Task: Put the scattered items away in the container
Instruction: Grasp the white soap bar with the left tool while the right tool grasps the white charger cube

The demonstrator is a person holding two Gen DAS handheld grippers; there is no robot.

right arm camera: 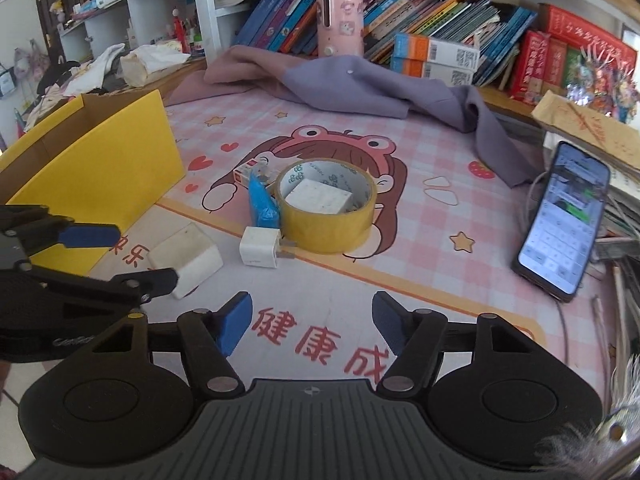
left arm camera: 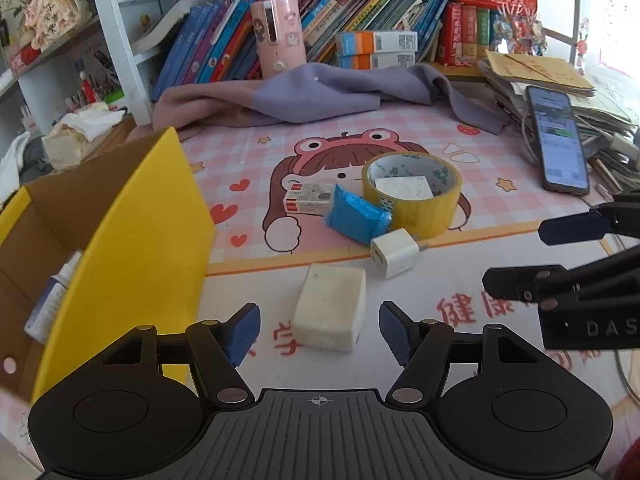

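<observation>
A: At twelve o'clock we see a pink cylinder (left arm camera: pixel 279 36) upright before a row of leaning books (left arm camera: pixel 224 36), with stacked blue-and-orange boxes (left arm camera: pixel 376 49) just beside it

B: We agree. A lilac cloth (left arm camera: pixel 320 94) lies crumpled below them, on the pink checked desk mat (left arm camera: pixel 500 160)

A: Toward three o'clock we find a lit phone (left arm camera: pixel 558 140) leaning on a paper pile (left arm camera: pixel 532 72)

B: And at ten o'clock, crumpled white paper (left arm camera: pixel 76 128) on a side shelf

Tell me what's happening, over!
Left gripper open around the white block, not gripping. Right gripper open, empty. Yellow box waits at left; tape roll, blue packet, charger still out. Nothing blocking.
</observation>
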